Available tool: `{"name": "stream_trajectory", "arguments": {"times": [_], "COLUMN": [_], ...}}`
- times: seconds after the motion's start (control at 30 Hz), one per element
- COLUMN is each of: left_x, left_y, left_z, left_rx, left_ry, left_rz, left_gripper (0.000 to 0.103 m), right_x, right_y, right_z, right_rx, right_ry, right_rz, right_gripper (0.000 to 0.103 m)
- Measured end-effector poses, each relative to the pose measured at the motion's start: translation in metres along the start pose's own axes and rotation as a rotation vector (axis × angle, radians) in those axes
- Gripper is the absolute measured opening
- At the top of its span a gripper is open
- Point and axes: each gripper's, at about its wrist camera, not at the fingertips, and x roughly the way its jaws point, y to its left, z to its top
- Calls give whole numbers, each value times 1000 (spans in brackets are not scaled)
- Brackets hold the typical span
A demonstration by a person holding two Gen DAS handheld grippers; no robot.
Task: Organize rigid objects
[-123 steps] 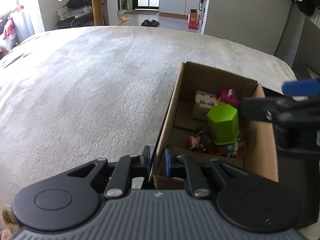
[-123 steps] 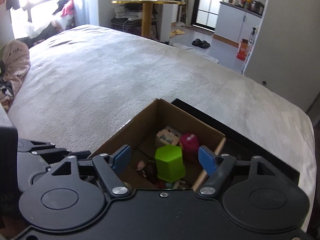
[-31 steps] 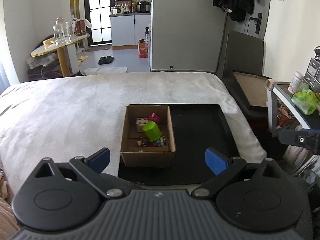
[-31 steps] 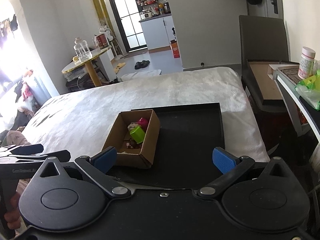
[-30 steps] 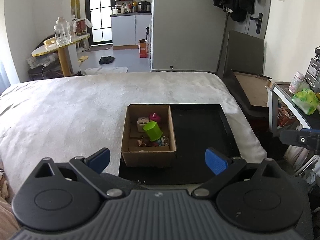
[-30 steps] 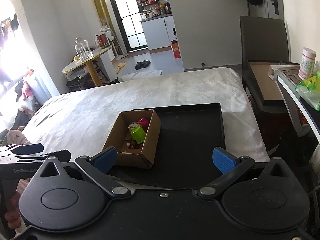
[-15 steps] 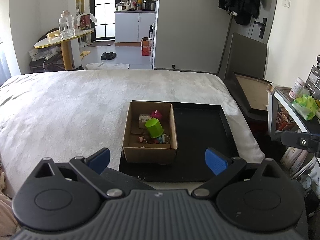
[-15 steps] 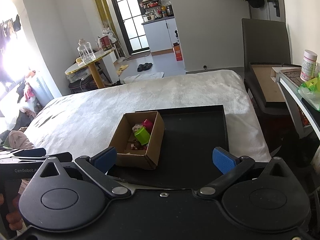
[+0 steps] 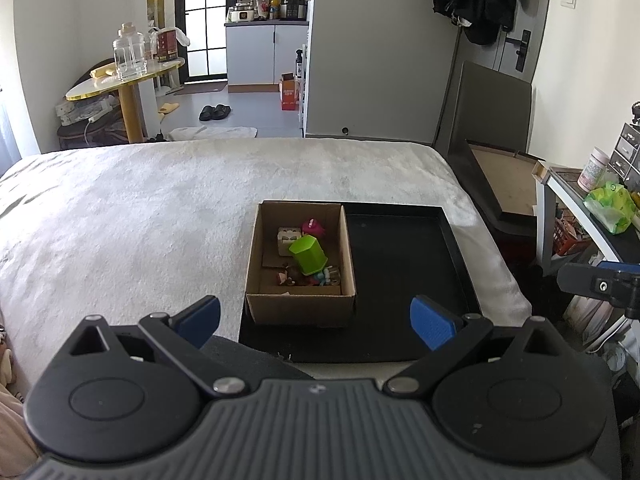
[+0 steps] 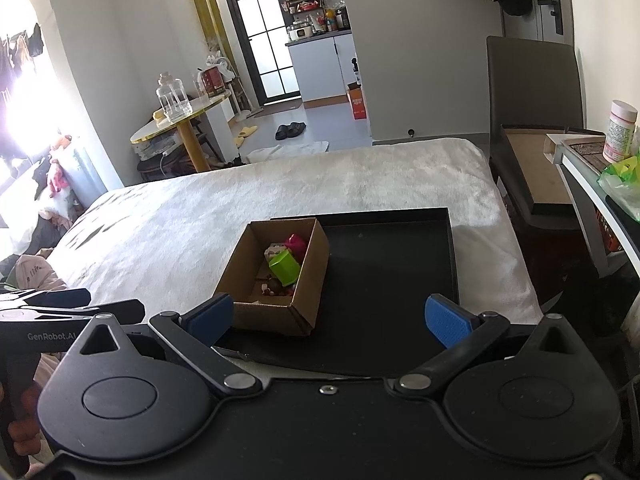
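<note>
Both of your grippers are held back from the work, nothing in either. Left gripper (image 9: 315,320): jaws spread wide, blue pads (image 9: 434,322) well apart. Right gripper (image 10: 329,320): same, jaws spread wide, empty.

Cardboard box (image 9: 300,304) sits on the left part of the black tray (image 9: 400,272), its left wall along the tray's left edge. Tray lies on the bed (image 9: 140,216), on the white cover, near the bed's right side. The right part of the tray is bare.

Inside the box, all bunched toward the right wall:
- green hexagonal block (image 9: 308,255), tilted, on top of the pile
- pink toy (image 9: 313,227) at the far end, just behind the green block
- beige block (image 9: 289,239) beside the pink toy, to its left
- small mixed figures (image 9: 308,276) under and in front of the green block; too small to tell apart

From the right wrist view the box (image 10: 276,312) shows just ahead of your right gripper's left pad (image 10: 210,319), with the green block (image 10: 285,266) visible inside. Your left gripper's body shows at that view's left edge.

Around the bed: a round yellow side table (image 9: 124,80) with a clear jar (image 9: 129,56) on it, and a desk (image 9: 592,216) to the right holding a green bag (image 9: 610,207).
</note>
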Motion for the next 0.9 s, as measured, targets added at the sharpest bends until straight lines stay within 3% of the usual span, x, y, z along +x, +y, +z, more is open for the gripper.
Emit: {"name": "stream_trajectory", "arguments": {"times": [0.9], "left_x": [2], "left_y": [-3], "left_z": [0], "left_rx": [11], "left_ry": [2], "left_rz": [0], "left_gripper": [101], "right_x": [0], "right_y": [-1], "right_z": [0], "right_rx": [-6], "right_ry": [1], "right_rz": [-21], "right_gripper": [103]}}
